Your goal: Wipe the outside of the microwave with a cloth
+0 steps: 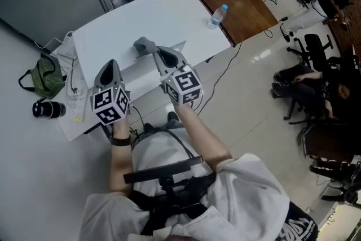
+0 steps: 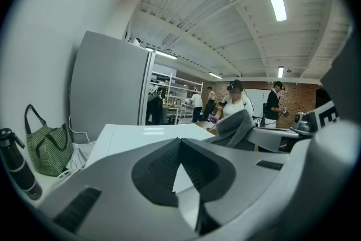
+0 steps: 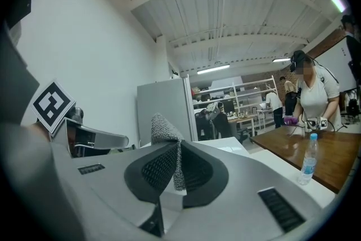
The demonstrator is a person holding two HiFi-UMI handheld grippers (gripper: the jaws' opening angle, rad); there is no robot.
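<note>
White tabletop [image 1: 163, 14] fills the head view's upper middle, w/ the white microwave [image 1: 144, 73] at its lower edge, where our right tool [image 1: 155, 53] clamps the grey cloth [image 1: 144, 45] near center-frame & our left tool [image 1: 111, 65] sits pinched together, nothing btwn.

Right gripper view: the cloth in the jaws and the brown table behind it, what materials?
Cloth: grey textile, likely knit or microfibre. A coarse, nubby weave shows, it folds limply, and the finish is matte. Brown table: wood or wood-look laminate, can't tell which. The top is glossy, with light reflections on it.
</note>
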